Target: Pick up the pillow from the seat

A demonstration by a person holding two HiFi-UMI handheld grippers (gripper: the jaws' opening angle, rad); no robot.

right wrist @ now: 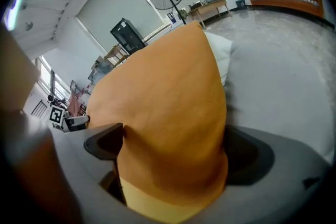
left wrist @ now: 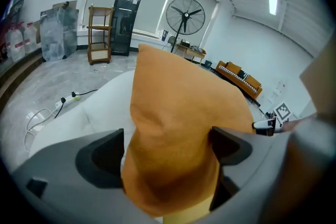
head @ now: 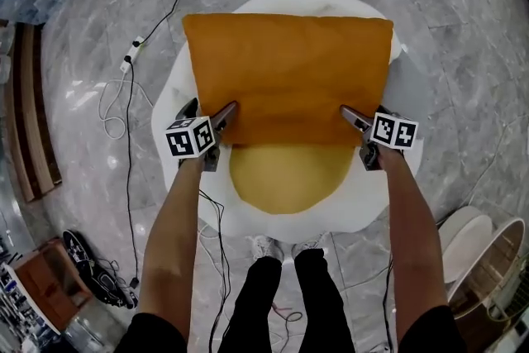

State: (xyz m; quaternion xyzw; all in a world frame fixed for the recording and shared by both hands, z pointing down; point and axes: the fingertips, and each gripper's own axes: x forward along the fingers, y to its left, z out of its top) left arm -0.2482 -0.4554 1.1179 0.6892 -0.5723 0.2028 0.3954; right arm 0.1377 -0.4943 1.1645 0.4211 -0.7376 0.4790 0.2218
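L tool [head: 226, 112] & R tool [head: 350, 114] both spread wide, orange pillow [head: 288, 70] corners between jaws, unclamped.

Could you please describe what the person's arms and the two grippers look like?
The left gripper and right gripper match: grey bodies with dark, blunt jaws, each topped by a white cube printed with black square markers. The forearms are bare, and black short sleeves show at the upper arms. Thin dark cables trail nearby; whether they join the grippers is unclear.
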